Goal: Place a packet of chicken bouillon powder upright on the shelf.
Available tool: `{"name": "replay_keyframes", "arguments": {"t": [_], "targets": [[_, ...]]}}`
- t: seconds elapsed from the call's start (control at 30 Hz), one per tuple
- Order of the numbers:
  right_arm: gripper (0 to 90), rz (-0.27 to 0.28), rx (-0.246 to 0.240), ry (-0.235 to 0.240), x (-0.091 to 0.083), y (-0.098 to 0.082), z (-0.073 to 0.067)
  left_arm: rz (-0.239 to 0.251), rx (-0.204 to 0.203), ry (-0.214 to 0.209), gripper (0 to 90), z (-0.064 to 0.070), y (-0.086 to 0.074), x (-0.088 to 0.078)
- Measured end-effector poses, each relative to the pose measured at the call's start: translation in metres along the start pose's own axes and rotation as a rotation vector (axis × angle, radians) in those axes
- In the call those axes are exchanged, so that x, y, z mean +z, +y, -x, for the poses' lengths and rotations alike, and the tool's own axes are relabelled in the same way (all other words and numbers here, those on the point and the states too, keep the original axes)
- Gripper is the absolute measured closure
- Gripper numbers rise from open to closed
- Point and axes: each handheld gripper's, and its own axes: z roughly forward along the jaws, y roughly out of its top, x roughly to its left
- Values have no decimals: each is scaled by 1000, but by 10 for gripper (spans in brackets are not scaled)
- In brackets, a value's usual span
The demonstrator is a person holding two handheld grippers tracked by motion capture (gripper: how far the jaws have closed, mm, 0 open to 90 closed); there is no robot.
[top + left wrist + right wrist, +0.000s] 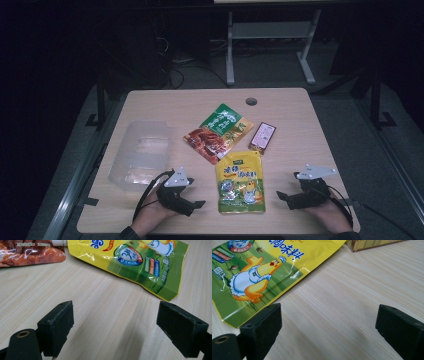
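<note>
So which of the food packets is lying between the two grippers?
The yellow pouch with the cartoon chick; the red-and-green packet and small brown packet lie farther back.

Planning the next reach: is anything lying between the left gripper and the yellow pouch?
Nothing visible: bare table lies between the open left gripper and the yellow pouch, which lies flat just ahead.

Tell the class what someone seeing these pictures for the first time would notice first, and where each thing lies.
The bright yellow pouch with a cartoon chick lies flat at the table's near middle, between the left gripper and the right gripper, both open and empty. Behind it lie a green and red snack bag and a small box; a clear plastic tub stands at the left.
</note>
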Motion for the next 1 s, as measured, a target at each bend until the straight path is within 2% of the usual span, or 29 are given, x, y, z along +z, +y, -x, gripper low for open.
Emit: {"name": "replay_keyframes", "arguments": {"t": [0.13,0.27,0.37,0.43,0.53,0.57,0.6,0.63,0.73,0.83,0.87,1.0], "targets": [[90,-1,0,-4,-3,-1,-2,7,9,-2,136,2,1,0],[160,-3,20,11,-8,1,-3,16,15,-6,137,5,4,0],[352,-1,12,20,-10,4,-6,17,13,-12,137,6,4,1],[517,-4,10,39,-10,8,-8,12,23,-13,137,7,4,1],[687,-3,10,65,-5,18,-11,18,20,-14,137,7,4,1],[726,-11,0,67,-3,22,-12,19,21,-14,137,7,4,1],[804,-17,-22,82,3,28,-15,17,24,-14,137,8,4,1],[804,-17,-22,82,3,28,-15,17,24,-14,137,8,4,1],[893,-3,-49,109,10,38,-18,22,22,-17,137,8,5,1],[898,-12,-49,121,19,47,-17,35,11,-20,137,9,5,1],[898,-43,-56,125,26,50,-16,31,16,-21,137,9,5,2],[898,-85,-63,137,38,51,-16,31,15,-23,137,9,5,2]]}}
